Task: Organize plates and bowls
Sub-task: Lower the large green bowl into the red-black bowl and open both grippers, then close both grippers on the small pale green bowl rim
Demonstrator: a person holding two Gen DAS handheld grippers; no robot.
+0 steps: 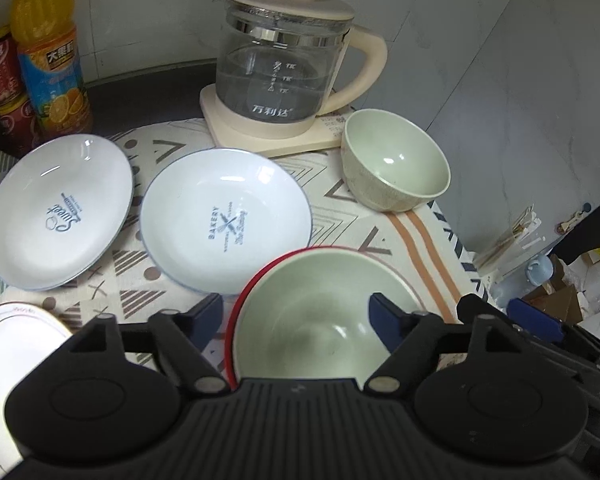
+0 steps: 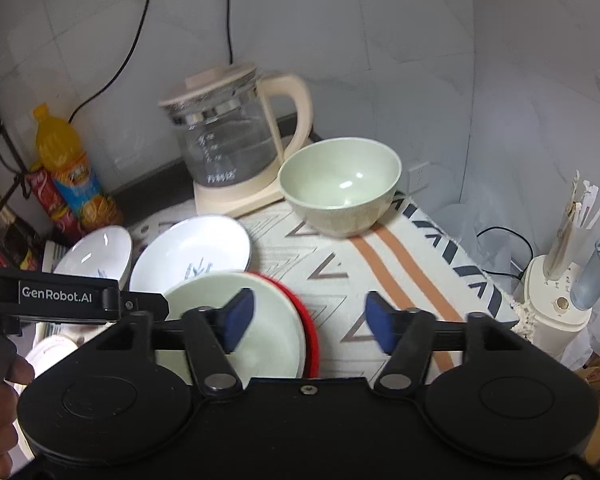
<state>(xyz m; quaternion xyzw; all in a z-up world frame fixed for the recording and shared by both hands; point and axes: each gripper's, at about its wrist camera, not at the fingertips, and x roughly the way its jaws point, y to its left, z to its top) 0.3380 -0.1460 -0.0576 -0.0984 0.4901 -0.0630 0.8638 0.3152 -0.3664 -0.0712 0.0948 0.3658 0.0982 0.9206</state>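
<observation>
Both grippers, left [image 1: 296, 316] and right [image 2: 310, 320], have fingers spread, gripping nothing. Red-rimmed green bowl [image 1: 320, 312] is half hidden behind them. Corner plate [image 1: 8, 344] is cut off.

pale green bowl [image 1: 396, 162], white blue-lettered plates [image 1: 226, 220], geometric beige cloth [image 2: 380, 264] with an orange stripe.

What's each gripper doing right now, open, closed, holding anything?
Left gripper: open, straddling the green bowl, not clamped.
Right gripper: open, holding nothing.

Both wrist views look down, close over the patterned mat [image 1: 380, 216], sharing the kettle [image 2: 228, 148].
</observation>
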